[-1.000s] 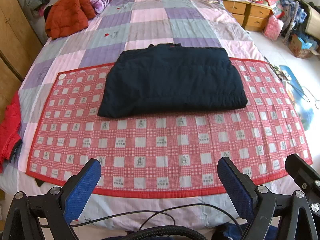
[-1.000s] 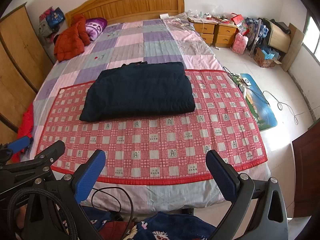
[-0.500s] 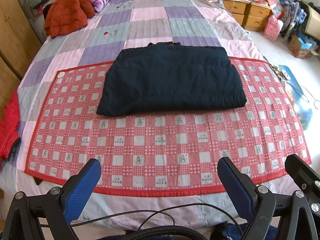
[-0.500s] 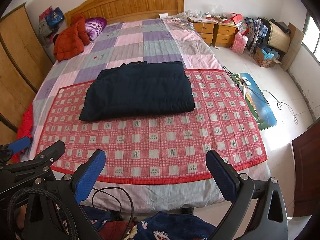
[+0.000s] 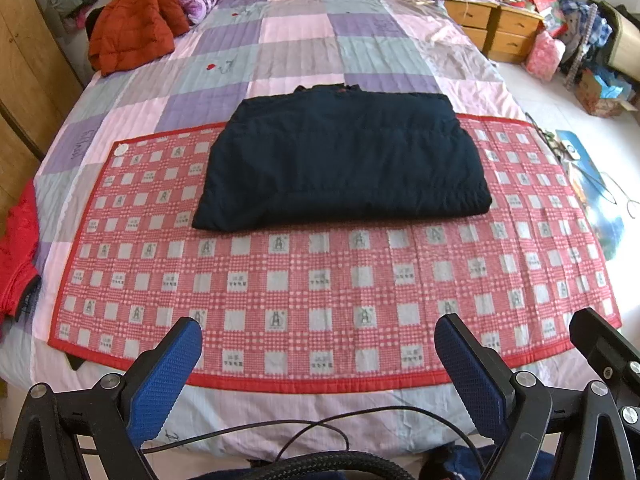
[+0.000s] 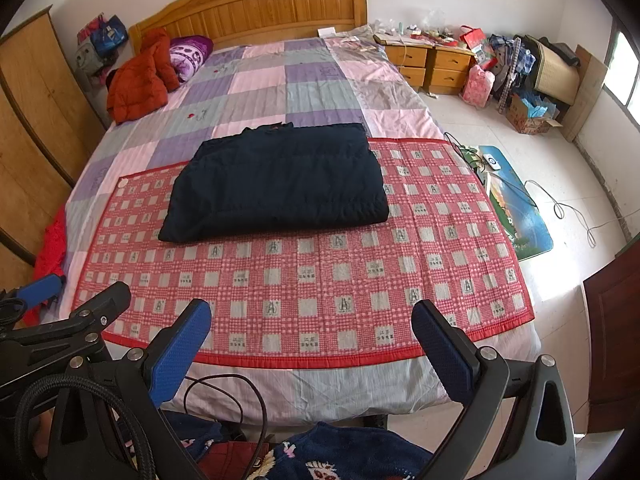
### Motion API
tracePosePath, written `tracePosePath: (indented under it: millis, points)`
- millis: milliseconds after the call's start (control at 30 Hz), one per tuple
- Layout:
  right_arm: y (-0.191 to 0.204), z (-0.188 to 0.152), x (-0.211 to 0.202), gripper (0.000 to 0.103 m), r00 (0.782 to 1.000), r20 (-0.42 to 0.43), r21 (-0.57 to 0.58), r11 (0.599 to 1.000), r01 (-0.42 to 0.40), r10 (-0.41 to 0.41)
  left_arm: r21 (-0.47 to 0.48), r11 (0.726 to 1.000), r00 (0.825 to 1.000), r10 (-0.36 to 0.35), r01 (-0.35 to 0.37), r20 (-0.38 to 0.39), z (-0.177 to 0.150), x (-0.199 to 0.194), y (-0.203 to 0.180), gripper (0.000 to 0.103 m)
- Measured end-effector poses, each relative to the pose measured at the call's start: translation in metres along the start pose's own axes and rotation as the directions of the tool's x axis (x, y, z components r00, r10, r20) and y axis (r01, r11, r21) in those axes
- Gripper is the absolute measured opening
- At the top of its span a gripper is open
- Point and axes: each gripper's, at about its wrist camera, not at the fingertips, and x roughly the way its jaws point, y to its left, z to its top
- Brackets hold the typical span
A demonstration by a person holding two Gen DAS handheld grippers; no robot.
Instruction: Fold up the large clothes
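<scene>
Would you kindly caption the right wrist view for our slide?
Folded dark jacket on the red checked mat, both open grippers, right and left, held back.

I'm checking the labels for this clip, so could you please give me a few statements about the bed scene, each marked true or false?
1. The dark jacket lies folded on the red mat. True.
2. The left gripper is shut on the jacket. False: its jaws stand wide open near the foot of the bed, holding nothing.
3. An orange jacket lies near the headboard. True.
4. The right gripper is pressing on the mat. False: it is open and apart from the mat.
5. The jacket lies wholly within the mat. False: its far edge reaches over onto the quilt.
</scene>
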Motion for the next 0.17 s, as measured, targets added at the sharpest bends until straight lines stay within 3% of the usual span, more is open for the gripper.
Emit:
tracePosePath:
  millis: [167]
  points:
    - [-0.0003,0.0,-0.0001,0.103,1.0,-0.001,-0.001,1.0,0.001,-0.001,-0.001,1.0,1.0,-0.001,0.001,0.007,0.0011,0.0008,-0.0062,0.097]
